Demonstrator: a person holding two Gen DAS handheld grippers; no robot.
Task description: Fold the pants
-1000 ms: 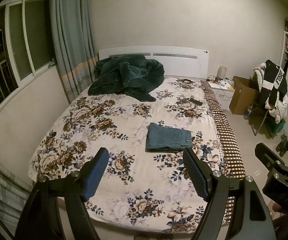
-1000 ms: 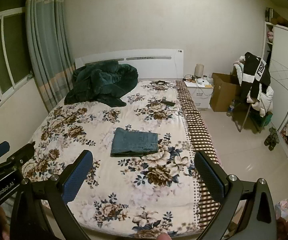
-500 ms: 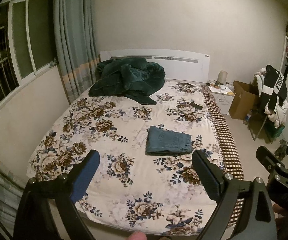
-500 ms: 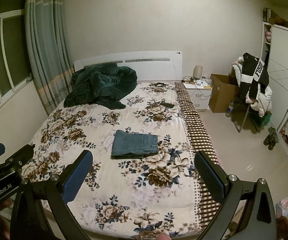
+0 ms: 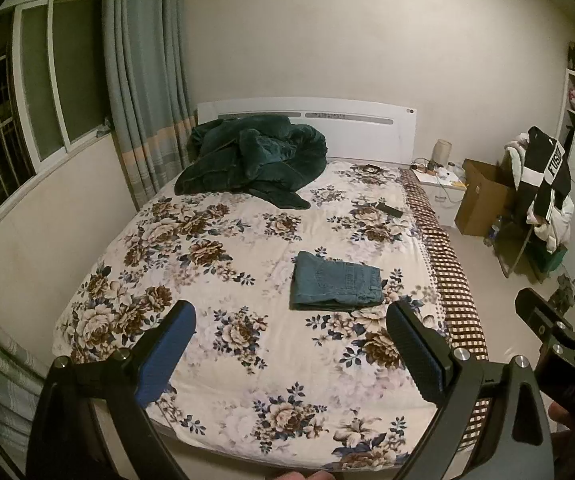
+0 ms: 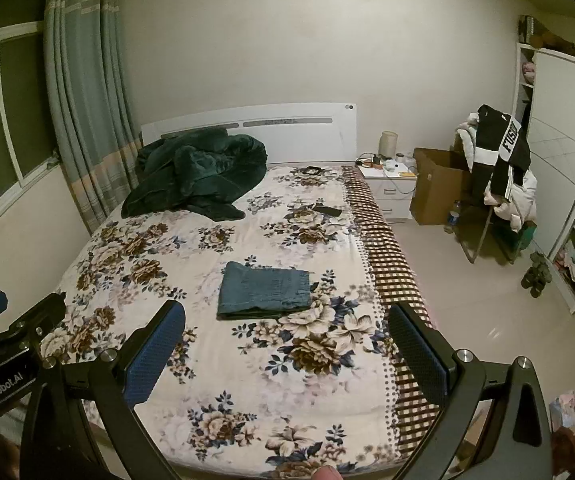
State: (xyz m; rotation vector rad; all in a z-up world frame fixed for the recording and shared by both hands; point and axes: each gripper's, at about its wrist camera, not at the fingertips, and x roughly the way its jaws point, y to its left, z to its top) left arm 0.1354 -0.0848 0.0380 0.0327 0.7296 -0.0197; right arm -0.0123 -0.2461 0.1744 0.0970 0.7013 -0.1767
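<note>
Plainly, both the left gripper [image 5: 291, 346] and the right gripper [image 6: 287, 344] hang with fingers spread wide, holding nothing, well short of the folded pants [image 5: 336, 281] on the bed [image 5: 223, 280].

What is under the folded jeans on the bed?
The folded jeans lie flat on the floral bedspread, which shows on every side of them. Whatever lies directly beneath is covered. Both grippers, left and right, are open and apart from them.
</note>
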